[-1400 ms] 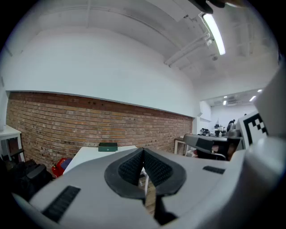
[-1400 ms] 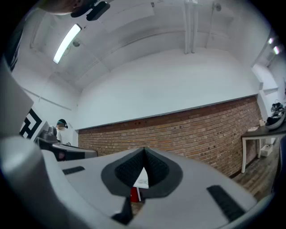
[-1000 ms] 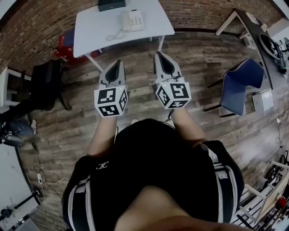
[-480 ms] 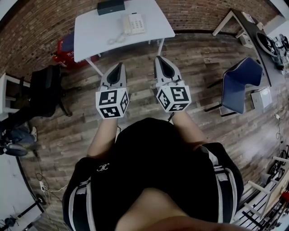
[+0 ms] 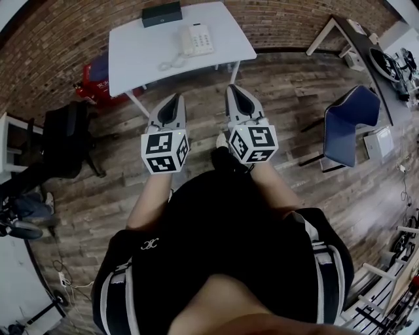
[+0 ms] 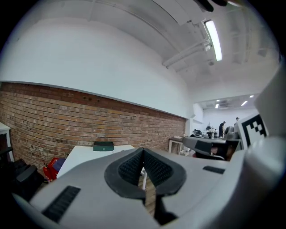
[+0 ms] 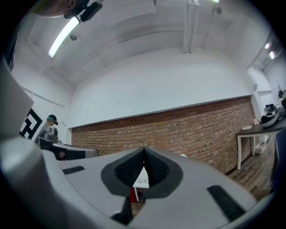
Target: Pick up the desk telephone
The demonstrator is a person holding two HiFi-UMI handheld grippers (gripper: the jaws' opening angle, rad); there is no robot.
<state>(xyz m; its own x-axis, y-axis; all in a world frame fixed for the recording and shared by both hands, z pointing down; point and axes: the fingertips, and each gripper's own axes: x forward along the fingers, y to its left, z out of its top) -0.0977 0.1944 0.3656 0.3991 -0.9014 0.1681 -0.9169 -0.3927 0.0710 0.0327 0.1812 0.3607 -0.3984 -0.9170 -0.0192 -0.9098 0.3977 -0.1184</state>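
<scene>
A white desk telephone (image 5: 196, 39) with a coiled cord (image 5: 169, 63) lies on a white table (image 5: 141, 55) at the top of the head view. My left gripper (image 5: 175, 98) and right gripper (image 5: 233, 89) are held side by side over the wooden floor, short of the table's near edge. Both are shut with nothing between the jaws. In the left gripper view the left gripper (image 6: 143, 150) points at the table (image 6: 80, 154). The right gripper (image 7: 144, 149) points toward the brick wall, with a strip of the table (image 7: 142, 179) showing between its jaws.
A dark box (image 5: 162, 13) sits at the table's far edge. A red crate (image 5: 93, 82) stands under the table's left side. A black chair (image 5: 62, 131) is at left and a blue chair (image 5: 347, 124) at right. The brick wall (image 6: 53, 116) runs behind the table.
The table and telephone have slid down the head view, closer to both grippers. Both grippers stay shut and side by side.
</scene>
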